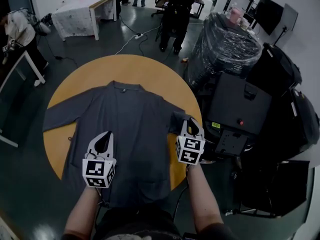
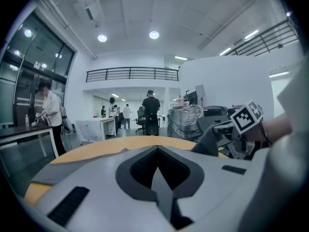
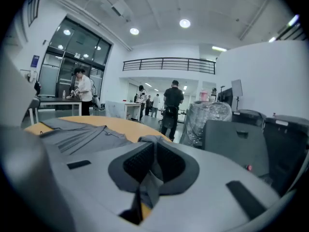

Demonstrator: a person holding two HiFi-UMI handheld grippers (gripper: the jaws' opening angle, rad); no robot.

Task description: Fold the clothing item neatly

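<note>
A dark grey garment (image 1: 135,134) is spread flat on the round orange tabletop (image 1: 125,66). Its collar is turned toward the far edge and its hem is laid at the near edge. One sleeve (image 1: 60,119) is stretched out toward the left edge.

The other sleeve (image 1: 180,118) is drawn in at the right edge, where its end is pinched in the right gripper (image 1: 191,128). In the right gripper view the jaws are closed on this grey cloth, and a fold of it is bunched above the pads.

The left gripper (image 1: 104,140) is held over the left half of the garment's front. In the left gripper view its jaws are pressed fully together, and no cloth is seen gripped between them.

Black-and-white square markers are carried on the cube of each gripper; no letters are shown on them.

A black case (image 1: 240,109) is placed just off the right edge of the tabletop. A small yellow-green label (image 1: 216,125) is fixed to its near corner, but its print is too small to be read.
</note>
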